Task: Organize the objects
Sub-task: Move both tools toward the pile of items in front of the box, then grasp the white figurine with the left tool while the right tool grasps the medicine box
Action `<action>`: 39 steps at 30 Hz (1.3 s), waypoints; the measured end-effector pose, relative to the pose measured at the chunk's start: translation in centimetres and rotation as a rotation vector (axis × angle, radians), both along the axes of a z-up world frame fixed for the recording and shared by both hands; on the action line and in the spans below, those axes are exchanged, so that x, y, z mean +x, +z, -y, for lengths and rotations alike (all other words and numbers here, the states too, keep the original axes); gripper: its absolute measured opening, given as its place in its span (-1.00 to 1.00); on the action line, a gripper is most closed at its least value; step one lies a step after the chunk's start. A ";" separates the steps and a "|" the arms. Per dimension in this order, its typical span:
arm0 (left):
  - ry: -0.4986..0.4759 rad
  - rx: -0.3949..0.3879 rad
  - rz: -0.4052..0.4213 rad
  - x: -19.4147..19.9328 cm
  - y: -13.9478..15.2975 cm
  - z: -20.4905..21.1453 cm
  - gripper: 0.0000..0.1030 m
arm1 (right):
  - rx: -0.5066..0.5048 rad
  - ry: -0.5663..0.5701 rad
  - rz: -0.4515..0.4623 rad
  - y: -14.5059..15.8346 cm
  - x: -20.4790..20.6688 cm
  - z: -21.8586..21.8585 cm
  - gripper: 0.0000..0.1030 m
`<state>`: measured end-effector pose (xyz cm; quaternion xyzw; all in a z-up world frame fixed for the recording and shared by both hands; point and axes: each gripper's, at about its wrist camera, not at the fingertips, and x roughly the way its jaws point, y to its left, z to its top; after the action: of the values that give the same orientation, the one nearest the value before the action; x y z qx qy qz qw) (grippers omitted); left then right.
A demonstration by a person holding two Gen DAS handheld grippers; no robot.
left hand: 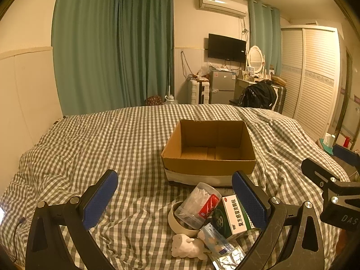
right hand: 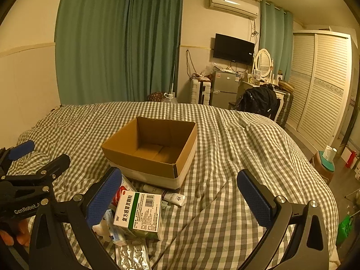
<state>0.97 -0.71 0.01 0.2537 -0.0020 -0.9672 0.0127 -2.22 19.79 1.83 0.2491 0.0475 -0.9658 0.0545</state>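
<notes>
Clutter [left hand: 209, 220] lies heaped on the bed [left hand: 90, 148] near its front edge, just before the empty cardboard box [left hand: 208, 164], so I judge nothing sorted yet, with my left gripper [left hand: 175, 200] and right gripper [right hand: 180, 196] both spread wide, holding nothing.

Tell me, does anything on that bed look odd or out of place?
Yes. The brown cardboard box sits empty, while small items lie jumbled in front of it: a clear cotton-swab jar tipped into a beige tape roll, beside a green-and-white medicine box.
</notes>
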 end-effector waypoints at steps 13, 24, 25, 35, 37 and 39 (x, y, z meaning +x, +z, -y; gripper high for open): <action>0.023 -0.032 0.130 -0.8 -5.3 1.5 1.00 | 0.051 0.046 0.109 -3.8 -1.1 2.2 0.99; -0.063 -0.073 0.346 -1.6 -13.2 0.5 0.93 | 0.062 0.065 0.248 -8.4 -3.5 3.9 0.99; -0.070 -0.073 0.359 -1.7 -13.8 0.3 0.87 | 0.063 0.069 0.257 -8.7 -3.6 4.2 0.99; -0.168 0.041 0.414 -3.7 -17.5 -0.3 0.65 | 0.049 0.101 0.366 -12.1 -5.8 5.7 0.99; -0.186 0.067 0.433 -4.1 -18.3 -0.3 0.55 | 0.032 0.109 0.382 -12.5 -6.0 5.8 0.99; -0.200 0.085 0.434 -4.2 -18.6 -0.3 0.42 | 0.033 0.117 0.387 -12.6 -6.0 6.0 0.99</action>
<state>-3.18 -0.43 -18.56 0.4543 0.0110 -0.8857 -0.0946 -8.24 13.83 -10.81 0.4277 0.0664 -0.8941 0.1148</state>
